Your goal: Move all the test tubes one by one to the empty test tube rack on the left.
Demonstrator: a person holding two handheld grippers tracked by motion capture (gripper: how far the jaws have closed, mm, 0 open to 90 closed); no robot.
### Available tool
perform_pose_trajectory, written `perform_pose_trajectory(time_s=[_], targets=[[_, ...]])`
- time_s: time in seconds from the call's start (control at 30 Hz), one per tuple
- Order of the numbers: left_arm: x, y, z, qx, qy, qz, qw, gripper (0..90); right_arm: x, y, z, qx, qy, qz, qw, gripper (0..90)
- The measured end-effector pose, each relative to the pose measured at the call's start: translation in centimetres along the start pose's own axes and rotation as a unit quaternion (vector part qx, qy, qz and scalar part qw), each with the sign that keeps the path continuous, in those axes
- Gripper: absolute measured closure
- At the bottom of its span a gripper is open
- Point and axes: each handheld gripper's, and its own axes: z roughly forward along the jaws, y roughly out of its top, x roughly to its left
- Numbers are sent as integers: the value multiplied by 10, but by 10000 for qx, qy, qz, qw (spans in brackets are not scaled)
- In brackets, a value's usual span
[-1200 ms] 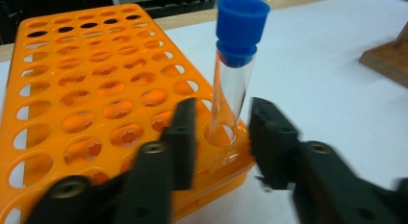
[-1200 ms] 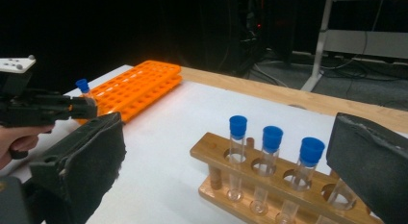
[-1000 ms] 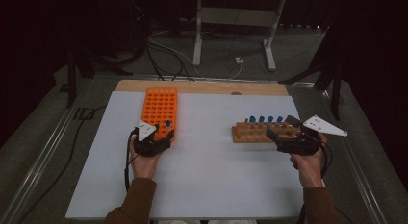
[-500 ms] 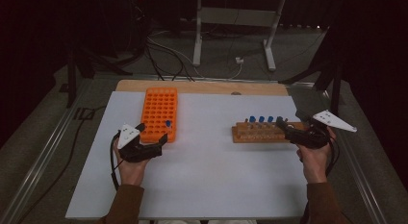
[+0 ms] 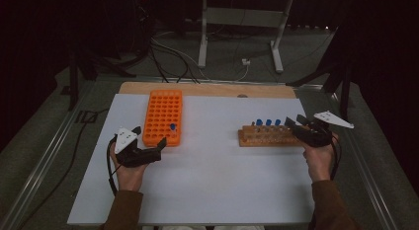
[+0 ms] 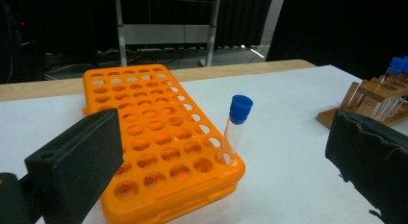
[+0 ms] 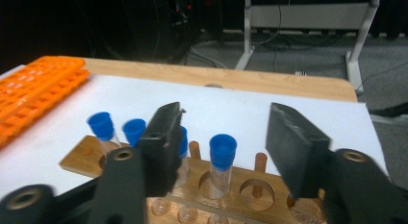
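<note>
Tubes (image 7: 222, 159) with blue caps stand in the wooden rack (image 5: 267, 136), so the right gripper (image 7: 221, 147) has been closing its jaws around one without touching it, while the left gripper (image 6: 221, 180), jaws wide and empty, sits by the orange rack (image 6: 159, 142).

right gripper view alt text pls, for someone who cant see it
The right tool straddles a blue-capped tube standing in a wooden rack, its jaws just closing but not yet touching. More capped tubes stand to the left, and an orange rack lies beyond on the white table.
</note>
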Motion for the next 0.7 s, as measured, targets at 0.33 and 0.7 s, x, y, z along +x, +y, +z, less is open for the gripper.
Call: perform_pose_trajectory(time_s=[0.33,0.7], targets=[[-1,0,-1,18,-24,-26,10000,7,0,-11,20,336,-13,90,9994,657],[-1,1,-1,54,-53,-24,10000,8,3,-23,28,503,-75,38,9987,766]])
